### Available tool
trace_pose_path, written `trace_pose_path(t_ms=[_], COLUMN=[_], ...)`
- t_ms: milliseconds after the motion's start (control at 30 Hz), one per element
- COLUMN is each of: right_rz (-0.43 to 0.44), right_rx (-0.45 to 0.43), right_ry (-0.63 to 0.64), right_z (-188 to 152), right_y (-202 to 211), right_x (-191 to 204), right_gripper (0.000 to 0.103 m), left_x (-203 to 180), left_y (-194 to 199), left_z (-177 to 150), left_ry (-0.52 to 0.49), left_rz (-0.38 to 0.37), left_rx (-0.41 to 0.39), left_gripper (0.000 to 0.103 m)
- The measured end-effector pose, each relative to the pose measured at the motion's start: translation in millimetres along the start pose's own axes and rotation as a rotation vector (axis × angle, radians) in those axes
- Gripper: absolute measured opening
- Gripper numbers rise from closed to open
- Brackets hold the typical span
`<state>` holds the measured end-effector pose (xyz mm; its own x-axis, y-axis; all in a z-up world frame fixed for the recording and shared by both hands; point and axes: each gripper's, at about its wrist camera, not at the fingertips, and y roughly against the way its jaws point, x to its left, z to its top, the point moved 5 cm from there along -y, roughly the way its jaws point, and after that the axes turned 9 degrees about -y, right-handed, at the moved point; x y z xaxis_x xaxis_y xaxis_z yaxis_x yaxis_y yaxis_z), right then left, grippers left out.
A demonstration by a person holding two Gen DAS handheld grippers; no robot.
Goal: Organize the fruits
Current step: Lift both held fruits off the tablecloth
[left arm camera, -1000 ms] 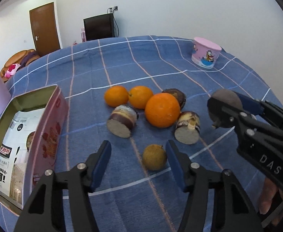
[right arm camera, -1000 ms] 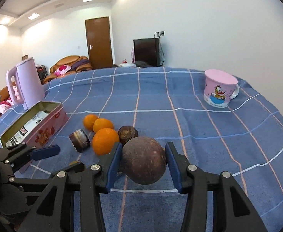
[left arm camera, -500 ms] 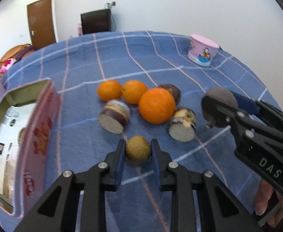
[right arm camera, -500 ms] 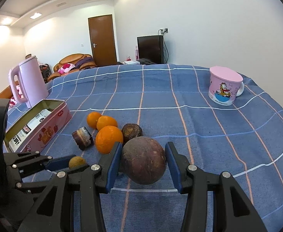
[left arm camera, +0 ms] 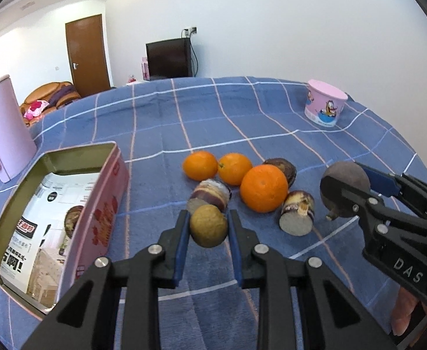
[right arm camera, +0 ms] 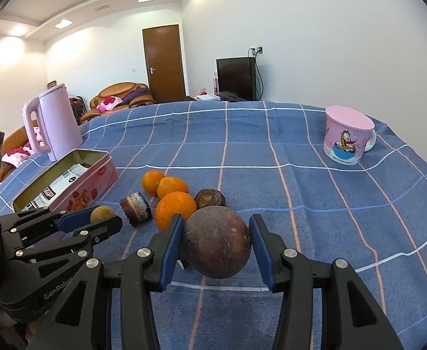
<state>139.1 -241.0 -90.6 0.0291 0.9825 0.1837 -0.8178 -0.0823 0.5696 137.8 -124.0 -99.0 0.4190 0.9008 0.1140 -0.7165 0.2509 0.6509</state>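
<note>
Small tan-green round fruit (left arm camera: 208, 225), prob a longan or small lime, is pinched between the blue pads of the left gripper (left arm camera: 208, 227), jaws pressed onto both its sides, fruit just in front of the fruit cluster and near the tin. Can't tell if it's clear of the cloth. Right gripper (right arm camera: 216, 240) jaws clamp a big dark purple-brown round fruit (right arm camera: 216, 242), looks like a mangosteen, held above the cloth, right of the cluster.

Cluster on the worktop: large orange (left arm camera: 263, 189) in the middle, two smaller oranges (left arm camera: 200, 165) (left arm camera: 234, 168) touching each other behind-left of it, dark brown fruit (left arm camera: 283, 169) behind-right, touching the large orange. Two cut purple-skinned pieces w/ pale cut faces: one (left arm camera: 213, 194) just behind the held small fruit, other (left arm camera: 297, 216) right of the large orange.

Open pink tin box (left arm camera: 108, 204) at left, printed paper lining inside, one dark piece (left arm camera: 73, 223) in it. Pink kettle (right arm camera: 53, 122) beyond the tin. Pink cartoon mug (right arm camera: 347, 138) w/ lid far right, well apart from the fruit. Blue checked tablecloth (left arm camera: 161, 122) covers the worktop.
</note>
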Motion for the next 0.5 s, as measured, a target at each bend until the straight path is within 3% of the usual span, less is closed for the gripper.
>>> trace_pose_path(t_ms=[500], right_rz=[0.016], right_rx=[-0.054], right_ry=[0.024], right_z=[1.5], right_y=[10.1], right_x=[4.6], right_gripper=[0.048], left_x=[2.7], left_y=[14.0], left_z=[2.2], left_ry=[0.006], left_rz=[0.052], left_rx=[-0.068], left_gripper=[0.027])
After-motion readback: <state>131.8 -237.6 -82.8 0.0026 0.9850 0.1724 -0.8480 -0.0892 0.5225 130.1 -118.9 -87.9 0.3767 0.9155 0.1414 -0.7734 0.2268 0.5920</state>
